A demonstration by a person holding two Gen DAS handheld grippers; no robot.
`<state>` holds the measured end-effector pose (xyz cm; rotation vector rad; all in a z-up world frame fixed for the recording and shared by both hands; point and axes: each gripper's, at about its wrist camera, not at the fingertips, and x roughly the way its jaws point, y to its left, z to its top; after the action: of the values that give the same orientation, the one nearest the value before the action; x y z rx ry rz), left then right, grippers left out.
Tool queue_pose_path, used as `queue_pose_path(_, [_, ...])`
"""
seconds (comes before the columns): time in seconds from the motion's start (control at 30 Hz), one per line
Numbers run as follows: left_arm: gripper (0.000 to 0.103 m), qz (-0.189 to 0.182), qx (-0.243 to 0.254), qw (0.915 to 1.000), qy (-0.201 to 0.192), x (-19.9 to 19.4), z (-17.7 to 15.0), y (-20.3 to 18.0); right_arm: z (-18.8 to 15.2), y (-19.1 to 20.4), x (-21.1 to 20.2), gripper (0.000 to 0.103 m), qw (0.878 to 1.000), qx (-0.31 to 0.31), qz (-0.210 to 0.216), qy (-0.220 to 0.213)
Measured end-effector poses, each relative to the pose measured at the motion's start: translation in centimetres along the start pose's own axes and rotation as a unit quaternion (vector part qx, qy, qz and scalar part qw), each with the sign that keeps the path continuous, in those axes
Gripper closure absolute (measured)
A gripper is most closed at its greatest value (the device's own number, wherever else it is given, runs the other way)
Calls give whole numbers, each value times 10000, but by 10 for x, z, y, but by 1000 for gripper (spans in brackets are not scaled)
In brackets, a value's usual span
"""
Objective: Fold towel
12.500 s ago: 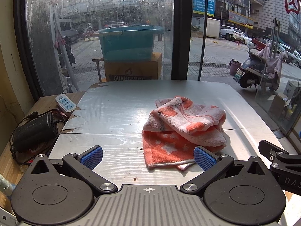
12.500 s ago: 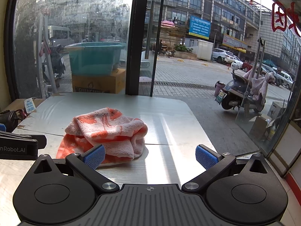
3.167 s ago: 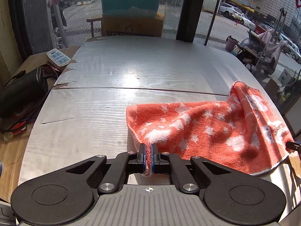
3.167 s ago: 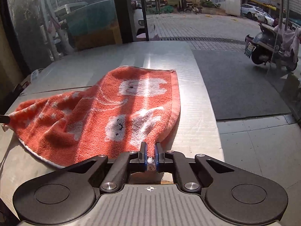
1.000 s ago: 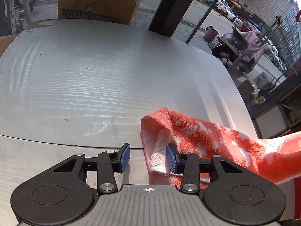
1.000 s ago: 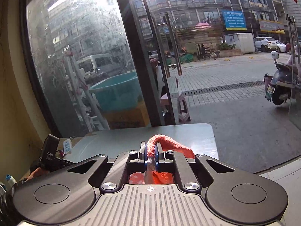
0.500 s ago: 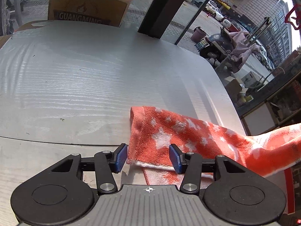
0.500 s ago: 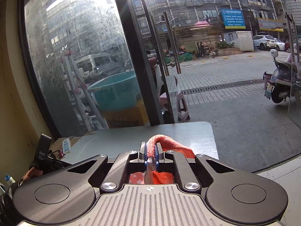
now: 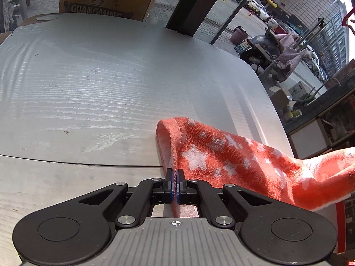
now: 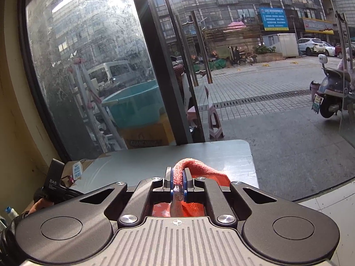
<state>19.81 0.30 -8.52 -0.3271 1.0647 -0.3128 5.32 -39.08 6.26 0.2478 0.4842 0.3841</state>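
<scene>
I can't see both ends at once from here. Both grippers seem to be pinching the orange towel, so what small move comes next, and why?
Probably draw the two grippers apart to tension the towel before laying it flat. The left gripper is shut on a doubled edge low over the table; the right gripper pinches a bunched end, and the cloth between sags and twists.

Grey tabletop with a fine wood-grain texture, rounded far corners and a thin seam running across its near part. Small dark specks lie scattered on the left half. An orange towel with white stars rests on the near right area, its folded edge touching the surface beside the seam; toward the right the cloth rises off the tabletop.
</scene>
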Motion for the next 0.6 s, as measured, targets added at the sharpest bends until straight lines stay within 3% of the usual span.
queue_pose_path(0.1, [101,41,-122,9996,-240,-10,13,2,6,3,27,95,9995,-36,-265,157])
queue_pose_path(0.13, [102,-6,-133,9987,-483,-28,18,1,11,6,31,95,9993,-101,-345,86])
queue_pose_path(0.27, [102,-191,-170,9891,-1452,-99,40,-7,50,23,3,95,9953,-179,-78,-949])
queue_pose_path(0.37, [101,-372,44,9743,-2221,-168,31,-17,64,36,-35,95,9878,-347,119,-1511])
queue_pose_path(0.43, [101,-351,193,9714,-2339,-189,15,-20,57,38,-51,95,9876,-438,113,-1501])
queue_pose_path(0.47, [101,-334,270,9702,-2385,-199,6,-21,45,35,-48,95,9908,-431,47,-1280])
queue_pose_path(0.6, [101,22,499,9858,-1604,-176,-48,-15,-1,20,-36,95,9982,-403,-214,-391])
